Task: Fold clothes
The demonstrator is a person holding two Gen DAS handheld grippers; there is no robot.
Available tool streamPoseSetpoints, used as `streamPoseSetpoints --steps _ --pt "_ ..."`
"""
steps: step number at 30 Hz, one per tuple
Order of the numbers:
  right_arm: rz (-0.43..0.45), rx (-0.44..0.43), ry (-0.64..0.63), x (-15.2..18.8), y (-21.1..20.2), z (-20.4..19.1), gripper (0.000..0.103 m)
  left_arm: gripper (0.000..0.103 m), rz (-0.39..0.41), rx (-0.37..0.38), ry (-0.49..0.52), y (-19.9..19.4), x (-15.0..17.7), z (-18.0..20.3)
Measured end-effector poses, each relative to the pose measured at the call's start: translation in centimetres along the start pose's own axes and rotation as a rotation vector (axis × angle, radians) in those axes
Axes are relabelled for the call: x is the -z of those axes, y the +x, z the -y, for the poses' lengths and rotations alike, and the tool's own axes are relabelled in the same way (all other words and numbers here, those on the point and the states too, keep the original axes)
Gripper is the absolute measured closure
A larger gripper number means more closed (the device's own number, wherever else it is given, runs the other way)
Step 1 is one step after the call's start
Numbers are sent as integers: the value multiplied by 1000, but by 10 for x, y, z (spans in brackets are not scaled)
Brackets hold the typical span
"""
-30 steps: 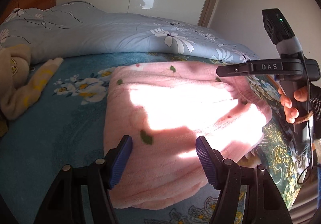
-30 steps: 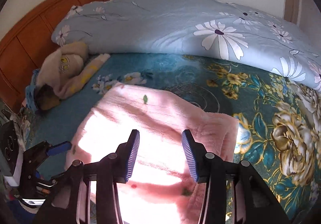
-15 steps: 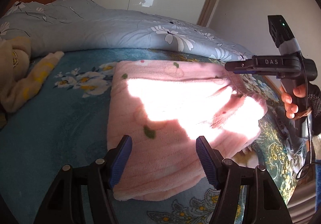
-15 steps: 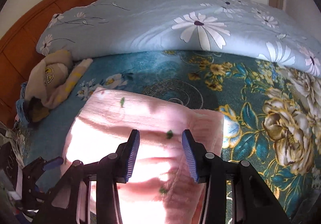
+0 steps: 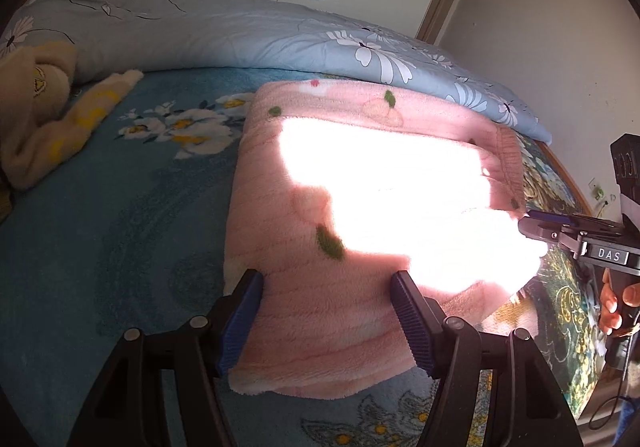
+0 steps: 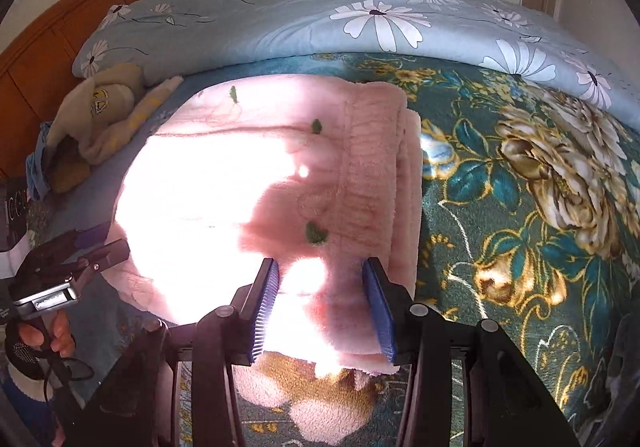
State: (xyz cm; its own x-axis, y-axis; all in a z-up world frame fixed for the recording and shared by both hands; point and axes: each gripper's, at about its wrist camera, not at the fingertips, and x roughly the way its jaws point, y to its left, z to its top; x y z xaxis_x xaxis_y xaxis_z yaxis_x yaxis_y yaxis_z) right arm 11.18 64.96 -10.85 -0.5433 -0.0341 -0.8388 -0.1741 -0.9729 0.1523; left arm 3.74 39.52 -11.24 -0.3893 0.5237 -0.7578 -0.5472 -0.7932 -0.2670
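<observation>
Below, the folded pink garment (image 5: 320, 215) lies between both grippers' spread fingers (image 5: 244, 321), unclamped.

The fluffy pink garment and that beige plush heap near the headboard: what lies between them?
Only bare blue floral bedsheet, seen in the left wrist view.

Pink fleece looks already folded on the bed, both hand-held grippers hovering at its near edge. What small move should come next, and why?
Probably lower both and close on the near edge. The left hand-held gripper and right hand-held gripper stand open over the pink fleece, pads not pressing it, and the fleece lies flat on the bedsheet, likely awaiting another fold.
</observation>
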Motion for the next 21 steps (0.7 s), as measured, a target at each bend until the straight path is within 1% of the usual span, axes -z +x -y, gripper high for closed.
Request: streamPoseSetpoints --steps 5,8,9,11,15,17,18,19,20,21 --pt "12 -2 5 0 1 -2 56 30 5 48 -39 1 2 -8" --pt "35 -6 7 1 -4 -3 54 30 23 58 -49 -2 4 -11" --pt "46 -12 8 1 -6 -4 52 29 30 65 -56 -4 4 -11" --pt "70 -42 16 2 -12 -4 39 27 45 99 -87 -10 2 -16" --pt "92 -68 23 3 -20 -3 39 23 61 152 -171 -21 -6 -30" --pt "98 -89 40 4 -23 1 32 21 86 167 -201 -29 -11 -39" --pt "107 -115 64 5 -26 5 29 20 103 167 -224 -33 -15 -46" --pt "119 -145 90 6 -30 9 22 19 123 162 -253 -37 -20 -55" --pt "136 -177 126 7 -33 16 17 17 143 157 -291 -39 -24 -65" --pt "155 -209 168 7 -36 24 15 11 162 151 -334 -40 -29 -77"
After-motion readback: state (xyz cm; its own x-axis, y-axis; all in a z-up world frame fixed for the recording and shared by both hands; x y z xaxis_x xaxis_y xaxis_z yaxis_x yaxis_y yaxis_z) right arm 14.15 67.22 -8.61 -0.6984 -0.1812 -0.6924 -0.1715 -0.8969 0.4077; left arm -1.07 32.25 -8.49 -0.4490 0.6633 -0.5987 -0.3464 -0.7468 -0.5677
